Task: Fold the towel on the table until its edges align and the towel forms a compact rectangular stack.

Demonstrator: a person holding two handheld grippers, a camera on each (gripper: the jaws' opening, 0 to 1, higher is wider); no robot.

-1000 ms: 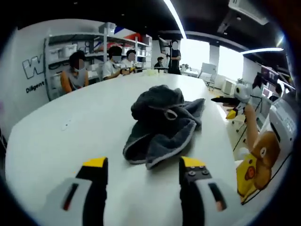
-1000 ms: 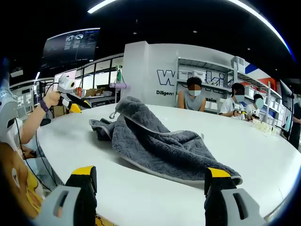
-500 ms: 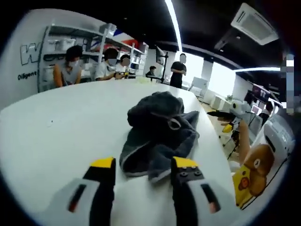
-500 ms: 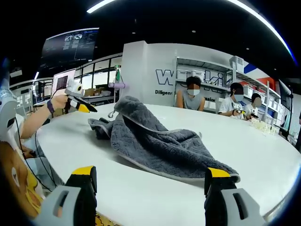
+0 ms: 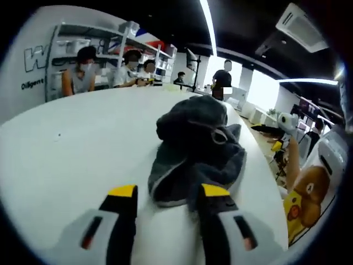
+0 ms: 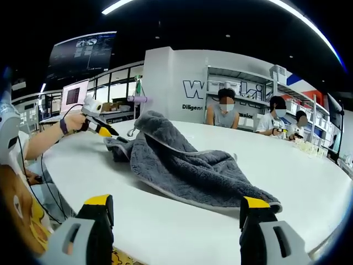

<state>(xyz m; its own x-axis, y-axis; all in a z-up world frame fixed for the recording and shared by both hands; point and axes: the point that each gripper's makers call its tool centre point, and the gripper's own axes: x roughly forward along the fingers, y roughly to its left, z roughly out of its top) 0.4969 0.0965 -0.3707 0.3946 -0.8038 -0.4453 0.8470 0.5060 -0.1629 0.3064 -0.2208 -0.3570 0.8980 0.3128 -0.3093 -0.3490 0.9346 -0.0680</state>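
A dark grey towel lies crumpled in a heap on the round white table. My left gripper is open at the towel's near edge, and a fold of the cloth reaches in between its yellow-tipped jaws. In the right gripper view the towel spreads wide and low, with a pale hem. My right gripper is open just short of that hem, nothing between its jaws. The left gripper, held by a hand, sits at the towel's far left end. The right gripper appears beyond the table edge.
Several people sit at the table's far side in front of shelves. A yellow and brown bear toy is at the table's edge beside me. Bare tabletop extends around the towel.
My left gripper has moved forward to the towel, whose near edge now lies between its slightly narrowed jaws. The right gripper has held still.
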